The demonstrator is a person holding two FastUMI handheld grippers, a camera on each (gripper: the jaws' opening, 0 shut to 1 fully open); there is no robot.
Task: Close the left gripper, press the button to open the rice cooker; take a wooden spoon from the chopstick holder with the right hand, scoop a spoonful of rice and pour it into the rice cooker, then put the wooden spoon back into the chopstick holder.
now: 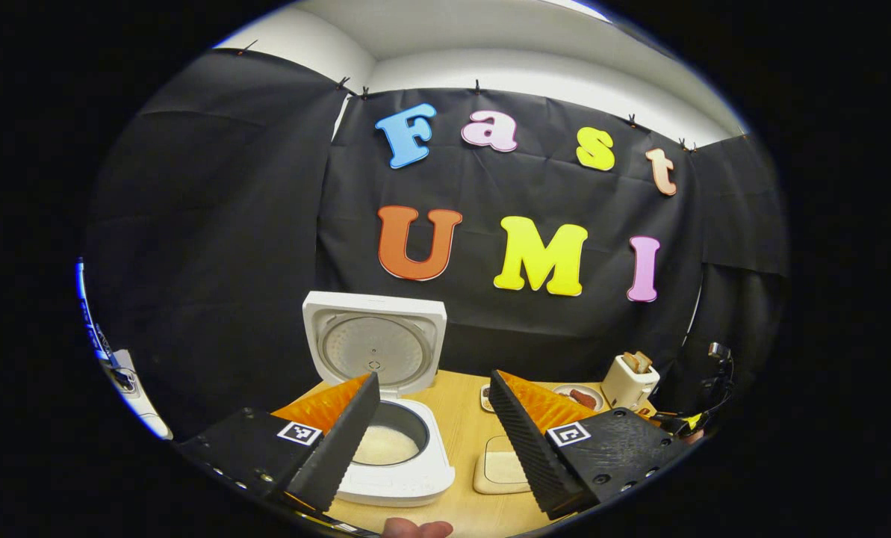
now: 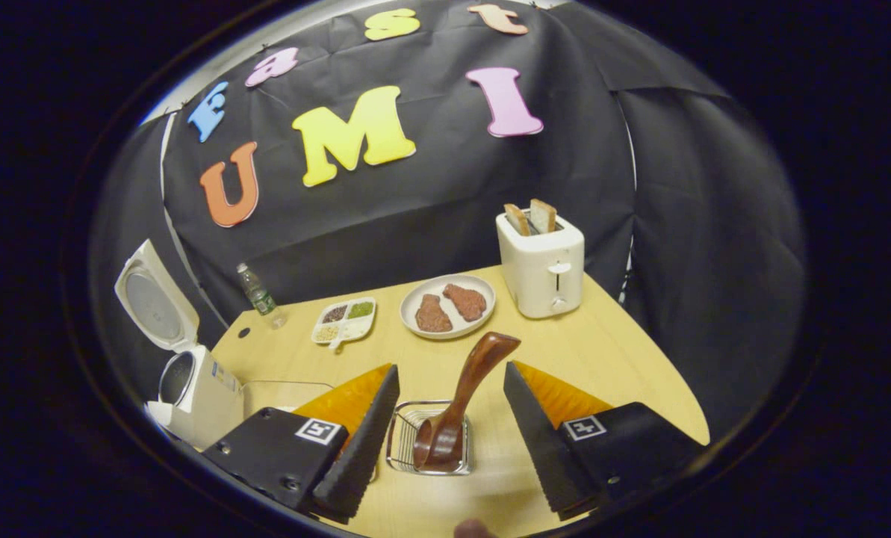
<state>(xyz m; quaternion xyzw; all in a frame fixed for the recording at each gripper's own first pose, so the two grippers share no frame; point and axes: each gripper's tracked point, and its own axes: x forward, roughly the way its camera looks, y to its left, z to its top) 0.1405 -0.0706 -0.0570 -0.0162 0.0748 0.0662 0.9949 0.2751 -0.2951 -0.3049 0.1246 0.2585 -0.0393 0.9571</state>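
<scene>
On my end the rice cooker [image 1: 385, 418] is already popped open — lid [image 1: 374, 347] standing straight up at the back, and I can see pale rice sitting in the inner pot [image 1: 385, 444]. My left gripper [image 1: 434, 422] hangs in front of it with the fingers spread wide, gripping nothing; the left finger overlaps the cooker's left rim from this angle, though I can't tell if it's touching. Just right of the cooker on the wooden table [image 1: 464, 433] there's a shallow square dish [image 1: 503, 467] with more pale rice in it (partly hidden behind the right finger). Farther back on the right sits a toaster [image 1: 629, 381] with bread poking out.

From the right gripper view, the right gripper [image 2: 452, 407] is also spread open and empty. Right between its fingers is the wire chopstick holder [image 2: 404, 441] lying on the table, and the wooden spoon [image 2: 460, 403] is resting in it — bowl end down in the holder, handle tilted up and away toward the back right. Neither finger is touching the spoon.

Beyond that: a white plate [image 2: 449, 308] with two reddish-brown pieces of meat, a small divided tray [image 2: 344, 320] with different-coloured grains, and a plastic bottle [image 2: 257, 293] near the far edge. The cooker shows up at the far left of this view too, lid up. A bit of my fingertip [image 1: 415, 528] peeks in at the bottom of the left gripper view.
</scene>
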